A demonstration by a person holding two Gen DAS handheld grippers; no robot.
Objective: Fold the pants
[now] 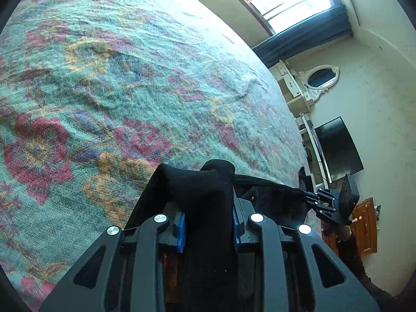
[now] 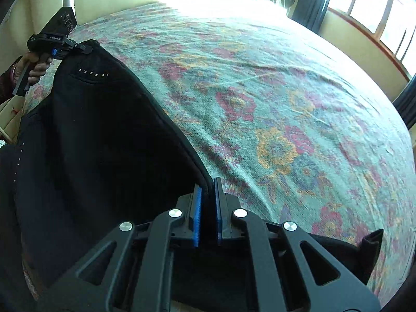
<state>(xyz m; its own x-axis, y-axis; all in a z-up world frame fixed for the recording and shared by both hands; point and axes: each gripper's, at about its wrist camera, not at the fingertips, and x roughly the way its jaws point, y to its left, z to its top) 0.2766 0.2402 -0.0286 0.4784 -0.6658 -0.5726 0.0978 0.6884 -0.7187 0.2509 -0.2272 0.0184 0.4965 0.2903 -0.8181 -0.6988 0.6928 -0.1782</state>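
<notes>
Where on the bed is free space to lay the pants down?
The floral green bedspread is bare from the edge of the black pants out to the window side and far end. It is crowded only at the near edge, where the left gripper and right gripper grip the pants.

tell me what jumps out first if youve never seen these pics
The black pants stretched between both grippers, over the near edge of a bed. Under them, the teal floral bedspread fills most of both views. The left gripper and right gripper each have their jaws clamped on the dark cloth.
</notes>
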